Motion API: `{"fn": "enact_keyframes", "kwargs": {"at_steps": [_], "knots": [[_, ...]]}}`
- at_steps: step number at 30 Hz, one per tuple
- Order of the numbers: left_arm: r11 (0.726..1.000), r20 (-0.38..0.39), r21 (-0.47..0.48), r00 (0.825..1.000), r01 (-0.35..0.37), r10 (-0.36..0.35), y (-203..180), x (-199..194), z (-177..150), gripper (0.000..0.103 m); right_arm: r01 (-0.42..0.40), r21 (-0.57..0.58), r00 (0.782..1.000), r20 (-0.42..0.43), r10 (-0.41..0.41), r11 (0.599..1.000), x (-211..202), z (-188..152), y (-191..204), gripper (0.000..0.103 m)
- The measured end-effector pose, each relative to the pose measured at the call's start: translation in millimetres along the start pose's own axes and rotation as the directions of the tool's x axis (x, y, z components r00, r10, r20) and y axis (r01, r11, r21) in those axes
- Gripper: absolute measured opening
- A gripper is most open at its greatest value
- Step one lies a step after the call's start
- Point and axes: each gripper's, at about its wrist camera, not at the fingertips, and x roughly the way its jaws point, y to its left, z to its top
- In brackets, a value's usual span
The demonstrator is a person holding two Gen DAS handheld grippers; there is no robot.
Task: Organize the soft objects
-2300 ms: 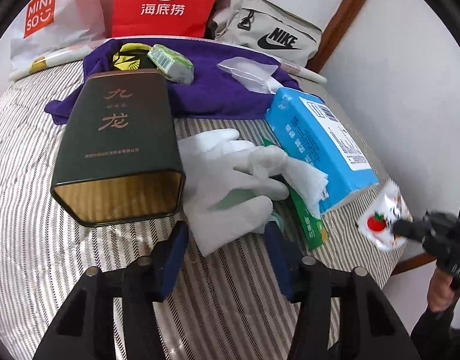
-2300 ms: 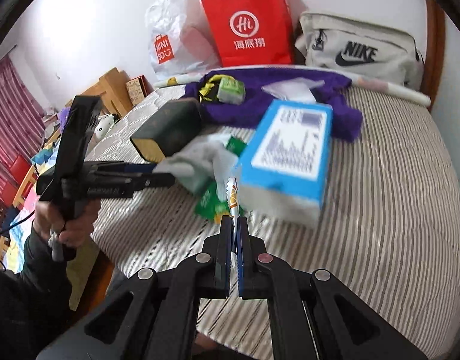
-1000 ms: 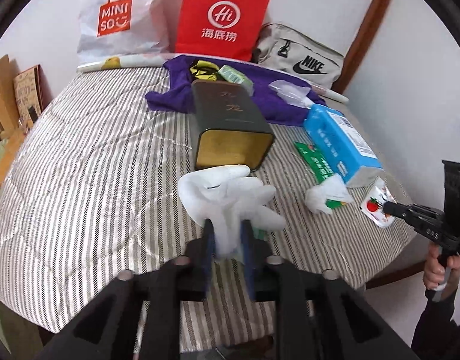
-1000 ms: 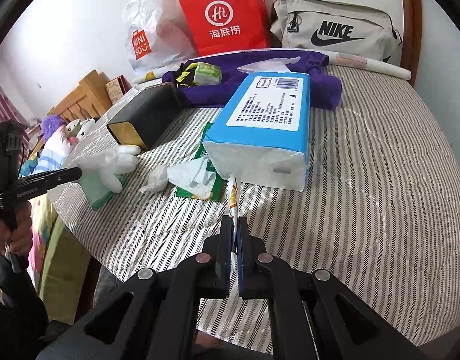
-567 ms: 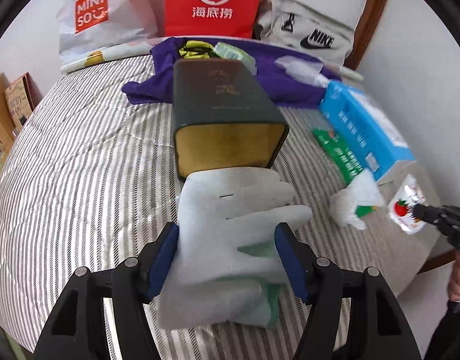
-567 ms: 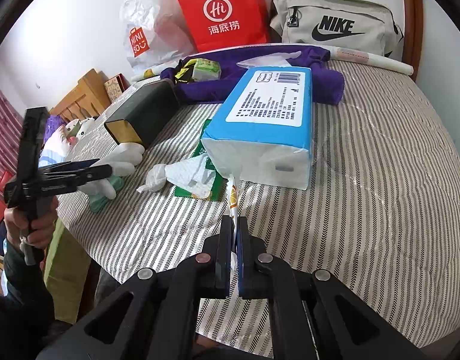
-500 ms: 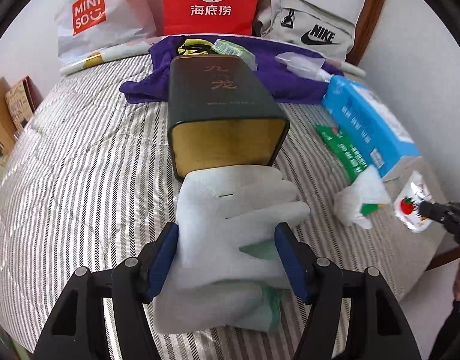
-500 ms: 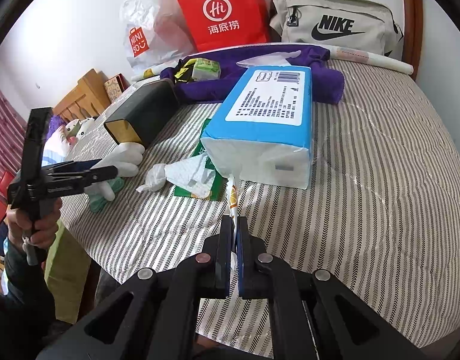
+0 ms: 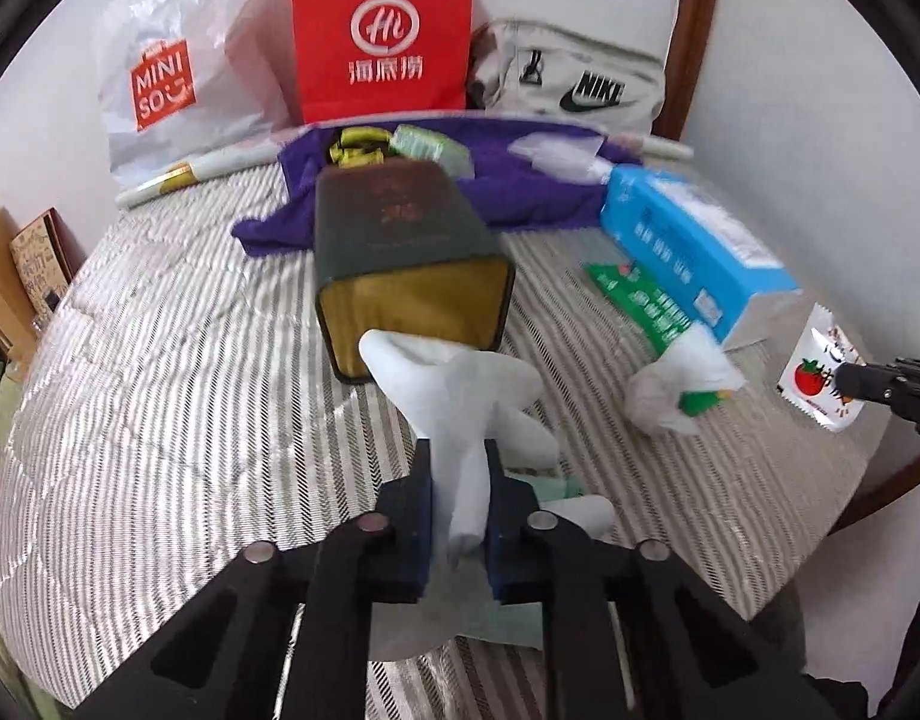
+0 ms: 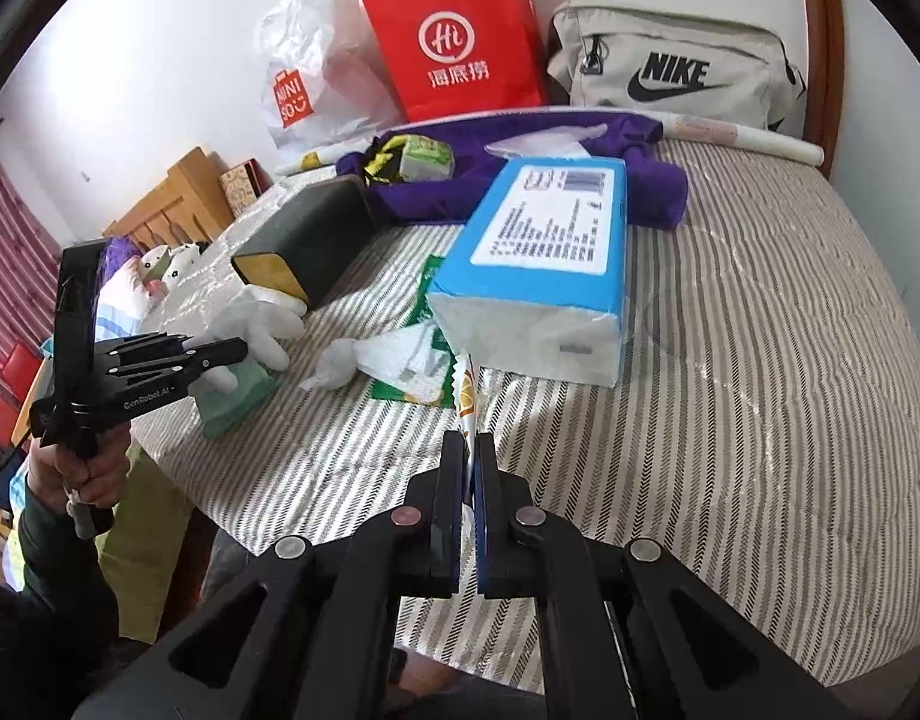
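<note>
The left gripper [image 9: 458, 498] is clamped on the bunched white glove [image 9: 460, 402], just near the open mouth of the dark tin [image 9: 400, 252] lying on the striped bed [image 9: 160, 360]. The right gripper [image 10: 469, 480] pinches 1 snack sachet [image 10: 465, 396] at the bed's near right edge. The glove's floppy fingers may catch on the tin's rim, or the soft fabric may slide out of the pads. A green cloth [image 10: 235, 396] lies partly under the glove and could drag along. Counted: 1 tin, 1 blue tissue pack [image 10: 550, 252], 1 crumpled tissue [image 10: 364, 360], 2 shopping bags far off.
</note>
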Motion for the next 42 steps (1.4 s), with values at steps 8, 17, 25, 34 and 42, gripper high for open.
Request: {"fn": "enact_keyframes", "kwargs": {"at_steps": [8, 17, 25, 34, 42], "knots": [[0.999, 0.108, -0.014, 0.993, 0.045, -0.044, 7, -47, 11, 0.012, -0.035, -0.041, 0.997, 0.063, 0.037, 0.999, -29, 6, 16, 0.003], [0.997, 0.155, -0.054, 0.987, 0.053, -0.044, 17, -62, 43, 0.012, -0.016, -0.046, 0.991, 0.131, 0.022, 0.999, -44, 39, 18, 0.003], [0.994, 0.159, -0.085, 0.986, 0.072, -0.058, 29, -54, 77, 0.012, 0.004, -0.035, 0.989, 0.147, 0.001, 0.999, -31, 81, 9, 0.003], [0.994, 0.156, -0.087, 0.986, 0.073, -0.059, 37, -37, 122, 0.012, -0.001, -0.034, 0.988, 0.155, 0.006, 0.999, -7, 132, -1, 0.003], [0.988, 0.130, -0.130, 0.989, 0.087, -0.070, 50, -8, 157, 0.012, -0.010, -0.045, 0.990, 0.139, 0.016, 0.999, 23, 172, -7, 0.003]]}}
